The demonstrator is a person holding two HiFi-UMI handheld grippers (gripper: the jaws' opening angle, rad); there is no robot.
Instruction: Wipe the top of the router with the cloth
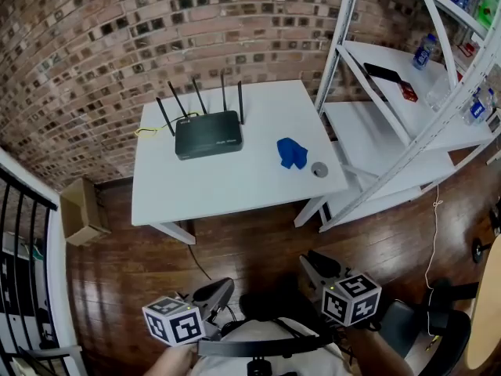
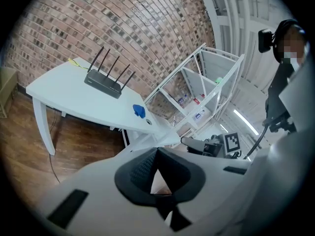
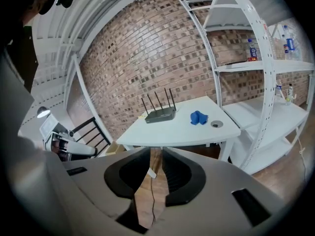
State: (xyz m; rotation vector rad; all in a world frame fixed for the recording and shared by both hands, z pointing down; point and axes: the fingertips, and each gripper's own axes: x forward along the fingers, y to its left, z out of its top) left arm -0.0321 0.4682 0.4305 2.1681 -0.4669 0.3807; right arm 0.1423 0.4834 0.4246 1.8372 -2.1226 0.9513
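A black router [image 1: 207,134] with several upright antennas sits at the back of a white table [image 1: 235,186]. A crumpled blue cloth [image 1: 292,153] lies to the right of it, apart from it. Both grippers hang low over the wooden floor, well short of the table. My left gripper [image 1: 223,287] has its jaws together at the tips with nothing held [image 2: 156,152]. My right gripper [image 1: 311,259] shows a narrow gap between its jaws, with only floor seen through it [image 3: 155,150]. The right gripper view shows the router [image 3: 160,114] and the cloth [image 3: 199,117] straight ahead.
A small grey disc [image 1: 319,169] lies near the table's right front corner, beside the cloth. A white metal shelving unit [image 1: 407,92] with bottles stands right of the table. A cardboard box [image 1: 82,210] and a black railing [image 1: 23,233] are at the left.
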